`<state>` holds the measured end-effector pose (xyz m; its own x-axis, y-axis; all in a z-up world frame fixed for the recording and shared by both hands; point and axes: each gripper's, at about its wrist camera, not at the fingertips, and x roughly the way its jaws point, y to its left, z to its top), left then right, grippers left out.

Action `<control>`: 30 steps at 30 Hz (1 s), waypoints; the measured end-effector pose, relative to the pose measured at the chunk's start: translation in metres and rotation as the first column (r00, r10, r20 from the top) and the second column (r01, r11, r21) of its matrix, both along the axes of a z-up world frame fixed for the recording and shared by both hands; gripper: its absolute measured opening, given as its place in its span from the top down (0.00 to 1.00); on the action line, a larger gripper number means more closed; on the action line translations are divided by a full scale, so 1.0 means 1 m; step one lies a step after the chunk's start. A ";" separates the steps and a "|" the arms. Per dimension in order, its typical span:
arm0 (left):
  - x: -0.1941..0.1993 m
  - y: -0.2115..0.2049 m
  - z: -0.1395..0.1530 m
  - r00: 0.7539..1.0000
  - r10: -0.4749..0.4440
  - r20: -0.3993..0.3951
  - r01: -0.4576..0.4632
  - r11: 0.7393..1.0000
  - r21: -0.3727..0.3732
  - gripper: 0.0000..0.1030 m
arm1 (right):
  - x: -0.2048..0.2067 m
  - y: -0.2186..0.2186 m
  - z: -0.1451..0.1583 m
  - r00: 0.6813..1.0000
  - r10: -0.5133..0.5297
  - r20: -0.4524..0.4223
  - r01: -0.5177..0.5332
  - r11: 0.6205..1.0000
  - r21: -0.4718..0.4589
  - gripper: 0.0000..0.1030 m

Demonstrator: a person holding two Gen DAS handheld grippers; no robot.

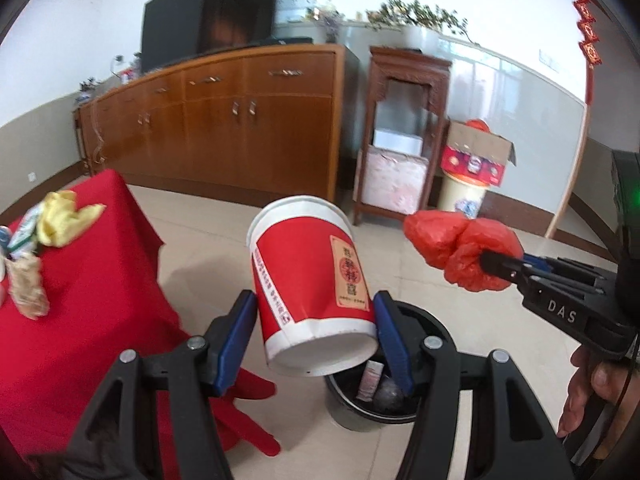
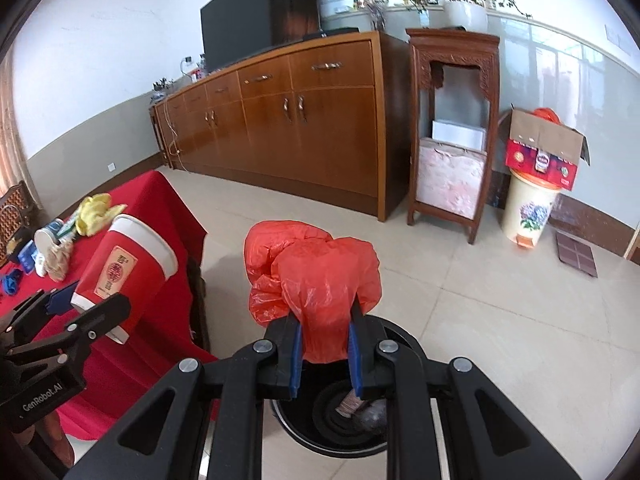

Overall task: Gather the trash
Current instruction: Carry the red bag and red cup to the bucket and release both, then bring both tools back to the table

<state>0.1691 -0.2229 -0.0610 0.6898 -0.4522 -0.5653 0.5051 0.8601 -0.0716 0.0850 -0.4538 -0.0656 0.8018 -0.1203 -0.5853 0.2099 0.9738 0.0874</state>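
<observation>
Just past the hanging edge of the red tablecloth [image 1: 100,248], the left gripper [image 1: 316,340] clamps a red paper cup [image 1: 310,284] above the black bin [image 1: 360,408]. Beside it, the right gripper [image 2: 325,354] pinches a crumpled orange plastic bag [image 2: 316,276] over the bin's rim, with bare tiled floor [image 2: 500,320] open beyond, toward the wooden sideboard [image 2: 288,120].

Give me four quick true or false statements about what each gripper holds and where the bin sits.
1. The left gripper holds a red paper cup. True.
2. The right gripper is empty. False: its jaws clamp a crumpled red plastic bag.
3. The black trash bin stands on the red-covered table. False: it stands on the floor beside it.
4. The bin already holds some trash. True.
</observation>
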 end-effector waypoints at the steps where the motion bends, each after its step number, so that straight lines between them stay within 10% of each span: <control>1: 0.000 -0.002 -0.002 1.000 -0.007 -0.005 0.007 1.000 0.001 0.41 | 0.000 -0.004 -0.004 1.000 0.000 -0.008 0.000 1.000 0.001 0.81; 16: 0.019 -0.053 -0.061 0.984 -0.097 -0.148 0.104 0.994 0.038 0.41 | 0.012 -0.043 -0.080 0.972 0.139 -0.189 -0.148 0.988 -0.036 0.81; 24: 0.037 -0.075 -0.112 0.956 -0.109 -0.272 0.124 0.992 0.035 0.38 | 0.044 -0.076 -0.152 0.917 0.189 -0.350 -0.160 0.981 0.111 0.79; 26: 0.045 -0.075 -0.126 0.940 -0.077 -0.331 0.096 0.994 0.042 0.27 | 0.055 -0.081 -0.171 0.884 0.220 -0.413 -0.165 0.972 0.166 0.60; 27: 0.046 -0.072 -0.128 0.940 -0.058 -0.336 0.081 0.995 0.055 0.22 | 0.058 -0.082 -0.178 0.871 0.193 -0.452 -0.153 0.981 0.122 0.31; 30: 0.043 -0.061 -0.124 0.952 -0.009 -0.306 0.038 0.995 0.087 0.04 | 0.056 -0.098 -0.177 0.892 0.122 -0.436 -0.086 0.991 0.101 0.07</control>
